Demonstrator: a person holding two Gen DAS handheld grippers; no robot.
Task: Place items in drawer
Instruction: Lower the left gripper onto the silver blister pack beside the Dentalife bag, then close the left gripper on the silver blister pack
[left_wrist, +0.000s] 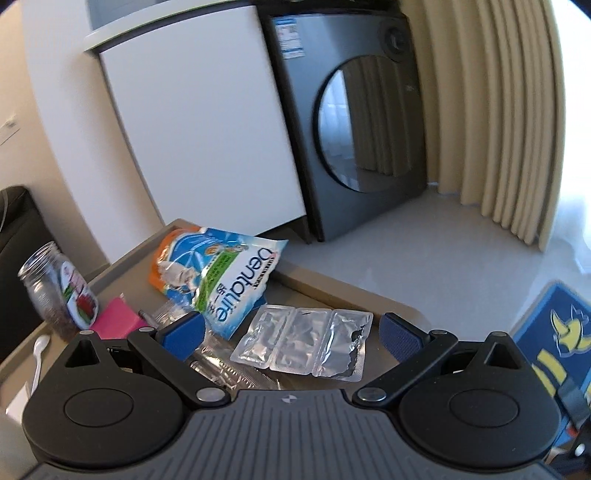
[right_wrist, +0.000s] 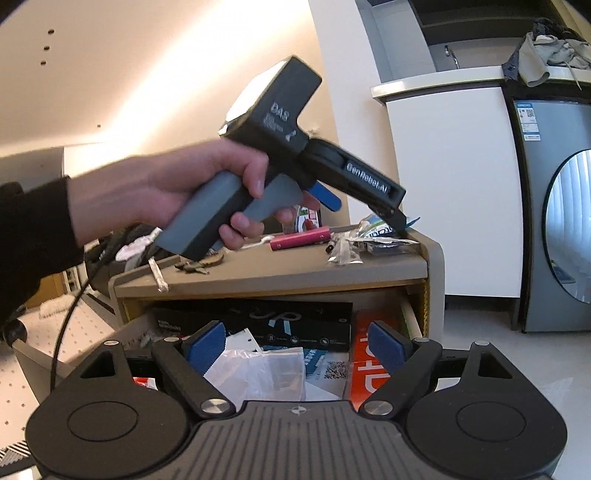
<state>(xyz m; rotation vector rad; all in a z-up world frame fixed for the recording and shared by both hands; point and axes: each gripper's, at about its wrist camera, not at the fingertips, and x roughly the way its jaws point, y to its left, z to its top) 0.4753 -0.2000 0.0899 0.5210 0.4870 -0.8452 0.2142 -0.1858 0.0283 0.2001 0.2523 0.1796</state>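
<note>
- The left gripper (left_wrist: 291, 332) hangs over the bench (left_wrist: 332, 291), jaws spread wide and empty, straddling a foil blister pack (left_wrist: 303, 341).
- Just beyond lie a blue-and-white pouch (left_wrist: 221, 273), a pink box (left_wrist: 114, 319) and a jar (left_wrist: 55, 288).
- The right gripper (right_wrist: 297, 345), jaws likewise released, hovers above the open drawer (right_wrist: 258, 332), which holds boxes and a plastic bag (right_wrist: 258, 369).

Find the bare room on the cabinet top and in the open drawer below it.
Cabinet top: a bare strip along the front edge, between the twig-like bits on the left and the clear wrapper. The back is crowded by the snack pouch, blister pack and jar. The drawer is packed.
</note>
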